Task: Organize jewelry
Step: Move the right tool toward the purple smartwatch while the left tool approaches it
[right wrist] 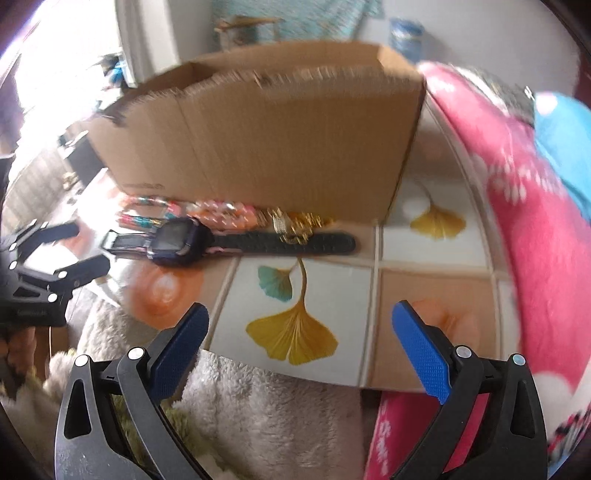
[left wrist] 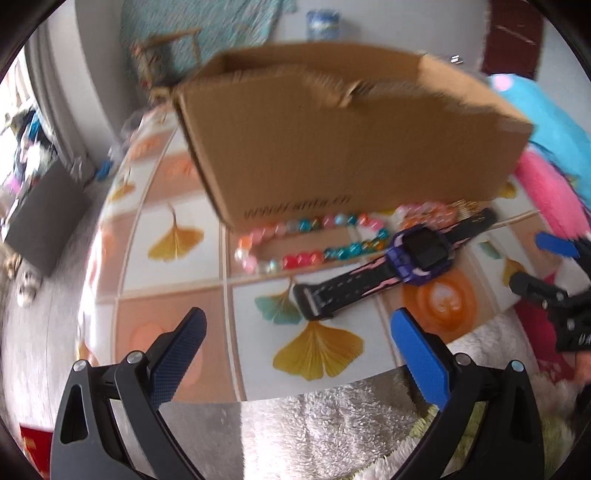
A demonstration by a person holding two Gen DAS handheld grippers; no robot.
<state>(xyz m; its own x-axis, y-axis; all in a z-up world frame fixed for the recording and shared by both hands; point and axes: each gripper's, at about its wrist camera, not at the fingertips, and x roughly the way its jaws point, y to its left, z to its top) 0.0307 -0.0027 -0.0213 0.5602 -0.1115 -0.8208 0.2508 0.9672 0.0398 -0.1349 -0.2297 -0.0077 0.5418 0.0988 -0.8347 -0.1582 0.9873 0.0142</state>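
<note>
An open cardboard box stands on a leaf-patterned table. Against its front wall lies a colourful bead necklace, a smaller pink and orange bead string and a gold chain. A purple watch with a black strap lies in front of them. My left gripper is open near the table's front edge, nothing between its fingers. My right gripper is open too, hovering right of the watch.
A pink and blue fluffy blanket lies along the table's right side. A white fuzzy rug covers the floor in front. A blue tin stands behind the box. A dark box sits on the floor at left.
</note>
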